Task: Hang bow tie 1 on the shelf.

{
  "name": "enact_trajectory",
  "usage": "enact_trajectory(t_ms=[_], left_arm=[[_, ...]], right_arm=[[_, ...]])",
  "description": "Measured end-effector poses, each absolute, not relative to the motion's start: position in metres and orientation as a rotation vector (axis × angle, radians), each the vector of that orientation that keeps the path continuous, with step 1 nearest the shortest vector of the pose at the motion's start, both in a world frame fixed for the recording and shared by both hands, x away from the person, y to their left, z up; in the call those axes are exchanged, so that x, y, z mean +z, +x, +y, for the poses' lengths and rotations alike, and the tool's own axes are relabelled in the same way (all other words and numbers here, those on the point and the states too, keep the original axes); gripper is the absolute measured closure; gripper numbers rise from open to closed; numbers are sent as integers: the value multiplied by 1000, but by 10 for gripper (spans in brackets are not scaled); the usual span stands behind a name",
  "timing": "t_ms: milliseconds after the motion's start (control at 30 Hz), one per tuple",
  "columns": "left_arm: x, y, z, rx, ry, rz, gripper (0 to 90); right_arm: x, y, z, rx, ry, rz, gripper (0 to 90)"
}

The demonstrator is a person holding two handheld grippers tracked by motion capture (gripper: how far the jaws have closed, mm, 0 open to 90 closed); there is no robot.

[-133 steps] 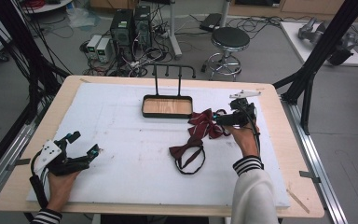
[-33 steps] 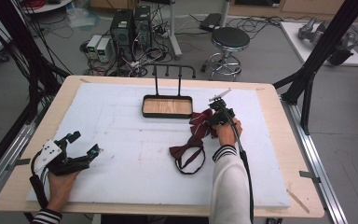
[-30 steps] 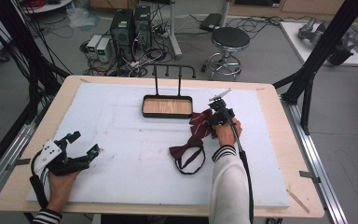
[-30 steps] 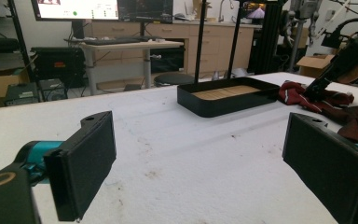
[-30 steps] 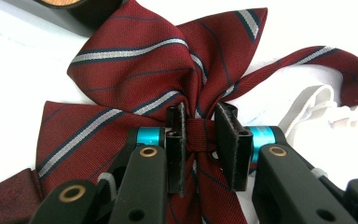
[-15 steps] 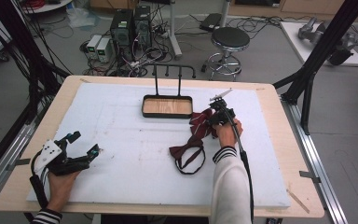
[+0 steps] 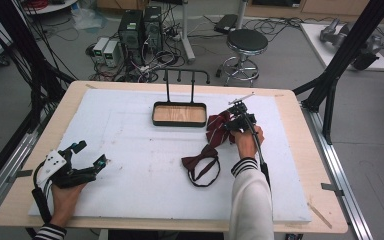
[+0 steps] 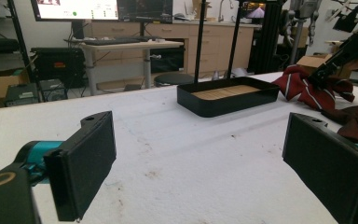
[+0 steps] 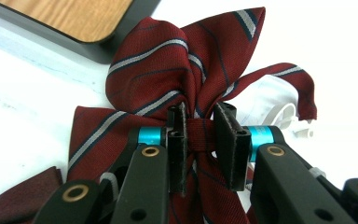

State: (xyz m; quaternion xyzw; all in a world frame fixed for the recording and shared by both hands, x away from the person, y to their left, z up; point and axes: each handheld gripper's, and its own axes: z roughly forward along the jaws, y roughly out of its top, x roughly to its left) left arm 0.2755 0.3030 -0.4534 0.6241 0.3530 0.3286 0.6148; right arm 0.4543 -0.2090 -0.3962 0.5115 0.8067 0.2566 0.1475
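On the white worktop [image 7: 145, 150], at about 2 o'clock, the right gripper [image 9: 200, 140] has closed on the striped bow tie's [image 9: 168, 70] knot beside the tray [image 7: 179, 114], ready to lift; the left gripper [image 8: 200, 163] rests open.

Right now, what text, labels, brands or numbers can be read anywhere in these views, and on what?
No text can be read.
Monitors behind the desk, left gripper view: coloured marks, too small and blurred.
Striped bow tie, tray, left gripper, right gripper: no lettering seen.
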Motion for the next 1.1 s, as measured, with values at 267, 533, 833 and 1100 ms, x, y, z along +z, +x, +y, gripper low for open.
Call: enact_trajectory(t_ms=[267,533,833,1100], left_arm=[[-453,275,303,759,1439,813,100],[-453,275,303,760,1439,813,100],[-453,275,303,759,1438,813,100],[-453,275,302,760,1436,814,100]], right_arm=[[-387,447,-214,811,1414,2261,756],[-378,442,-219,889,1384,2204,756],[-365,433,-219,1031,1335,2119,756],[-351,424,-220,1125,1260,2021,756]])
